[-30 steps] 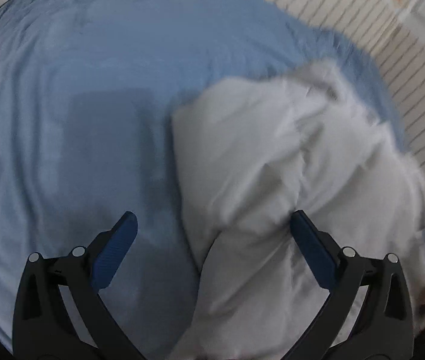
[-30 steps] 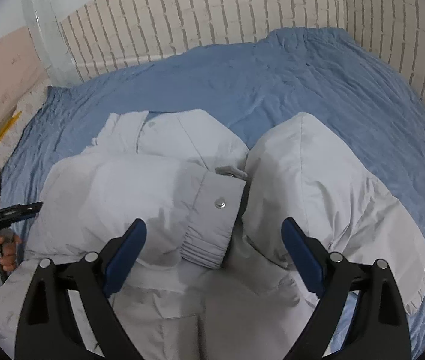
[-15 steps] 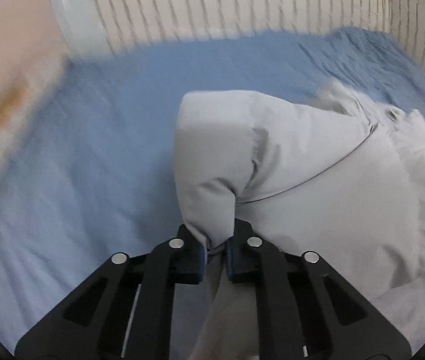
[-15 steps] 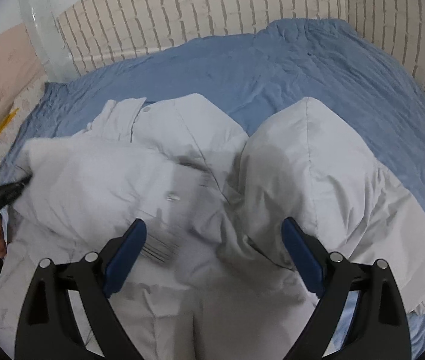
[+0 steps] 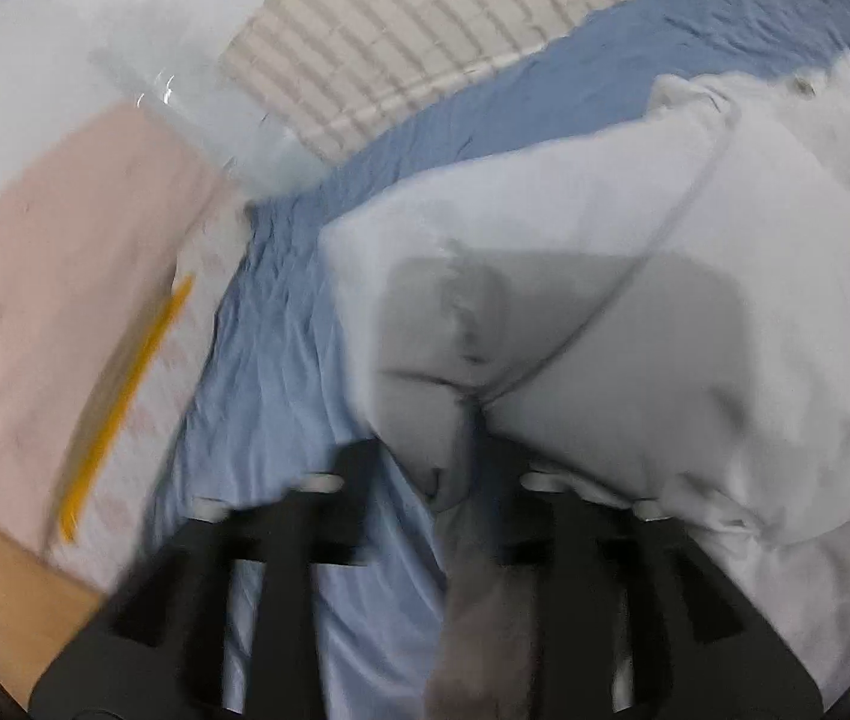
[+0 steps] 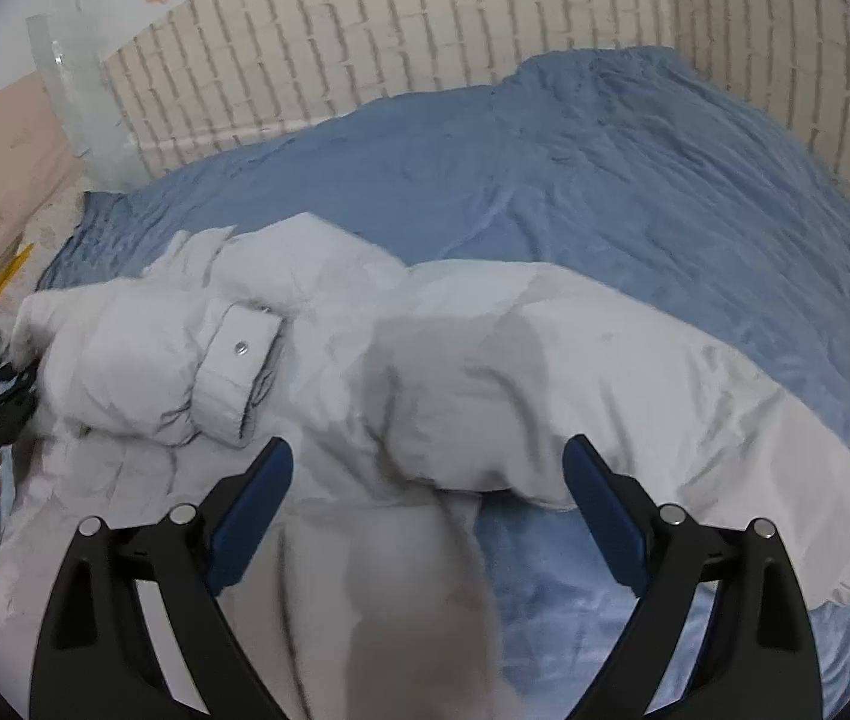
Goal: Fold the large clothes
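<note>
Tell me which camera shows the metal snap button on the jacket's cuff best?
The right wrist view: the small round metal snap button sits sharp on the folded cuff of the pale grey puffy jacket. The left wrist view is blurred and shows no cuff snap clearly.

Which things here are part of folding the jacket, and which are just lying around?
Part of the job:
- grey jacket, spread on the bed
- left hand-held gripper, shut on a fold of the jacket
- right hand-held gripper, open above the jacket
- blue sheet, the folding surface

Just lying about:
- yellow stick beside the bed
- brick-pattern wall
</note>
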### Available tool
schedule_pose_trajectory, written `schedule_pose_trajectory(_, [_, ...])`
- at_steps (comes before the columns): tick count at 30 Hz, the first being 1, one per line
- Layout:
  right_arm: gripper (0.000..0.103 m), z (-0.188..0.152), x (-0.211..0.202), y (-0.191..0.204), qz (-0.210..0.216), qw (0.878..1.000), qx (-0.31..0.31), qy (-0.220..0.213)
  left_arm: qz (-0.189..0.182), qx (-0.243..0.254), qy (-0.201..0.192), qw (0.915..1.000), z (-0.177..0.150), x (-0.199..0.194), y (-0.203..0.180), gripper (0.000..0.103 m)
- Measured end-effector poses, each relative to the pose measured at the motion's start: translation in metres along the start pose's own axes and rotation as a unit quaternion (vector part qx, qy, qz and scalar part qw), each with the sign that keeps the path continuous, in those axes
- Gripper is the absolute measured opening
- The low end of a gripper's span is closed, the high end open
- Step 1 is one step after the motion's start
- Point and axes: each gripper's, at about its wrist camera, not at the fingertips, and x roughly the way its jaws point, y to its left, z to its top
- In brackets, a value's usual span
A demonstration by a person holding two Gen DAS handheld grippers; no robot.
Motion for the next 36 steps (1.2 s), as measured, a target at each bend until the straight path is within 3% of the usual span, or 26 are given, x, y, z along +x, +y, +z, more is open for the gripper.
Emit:
schedule_pose_trajectory(1, [0.092, 0.002, 0.000, -0.005, -0.006, 1.000, 0.009, 0.000, -0.003, -0.023, -0.011, 0.9997, -0.001, -0.013, 0.008, 0.090])
schedule_pose_trajectory(2, [0.092, 0.002, -0.001, -0.012, -0.015, 1.000, 0.022, 0.001, -0.005, -0.054, -0.026, 0.9982, -0.005, -0.033, 0.021, 0.096])
schedule_pose_trajectory(4, [0.092, 0.002, 0.000, -0.020, -0.018, 0.999, 0.038, 0.001, -0.020, -0.096, -0.038, 0.9945, -0.018, -0.062, 0.044, 0.098])
schedule_pose_trajectory(8, [0.092, -0.001, 0.002, -0.030, -0.033, 0.998, 0.047, 0.006, -0.058, -0.132, -0.041, 0.9887, -0.047, -0.106, 0.089, 0.100])
schedule_pose_trajectory(13, [0.092, -0.010, -0.007, -0.035, -0.093, 0.996, 0.013, -0.002, -0.033, -0.191, -0.049, 0.9798, -0.085, -0.118, 0.141, 0.100])
schedule_pose_trajectory(17, [0.092, -0.022, -0.032, -0.075, -0.123, 0.991, 0.047, -0.005, -0.079, -0.294, -0.040, 0.9517, -0.130, -0.101, 0.170, 0.100])
schedule_pose_trajectory(20, [0.092, -0.037, -0.049, -0.117, -0.175, 0.982, 0.075, -0.004, -0.102, -0.329, -0.012, 0.9389, -0.148, -0.076, 0.175, 0.100])
schedule_pose_trajectory(24, [0.092, -0.059, -0.054, -0.184, -0.203, 0.957, 0.208, 0.012, -0.134, -0.373, -0.027, 0.9175, -0.164, -0.070, 0.201, 0.100])
schedule_pose_trajectory(26, [0.092, -0.061, -0.053, -0.194, -0.168, 0.956, 0.242, -0.011, -0.131, -0.372, -0.040, 0.9182, -0.166, -0.072, 0.202, 0.100])
schedule_pose_trajectory(29, [0.091, -0.054, -0.046, -0.190, -0.170, 0.958, 0.231, -0.021, -0.126, -0.368, -0.041, 0.9205, -0.162, -0.068, 0.195, 0.100])
schedule_pose_trajectory(33, [0.091, -0.056, -0.014, -0.185, -0.163, 0.961, 0.221, 0.014, -0.141, -0.370, -0.022, 0.9180, -0.168, -0.066, 0.202, 0.100])
schedule_pose_trajectory(36, [0.091, -0.061, -0.004, -0.190, -0.184, 0.958, 0.217, 0.029, -0.134, -0.357, -0.018, 0.9244, -0.167, -0.060, 0.197, 0.100])
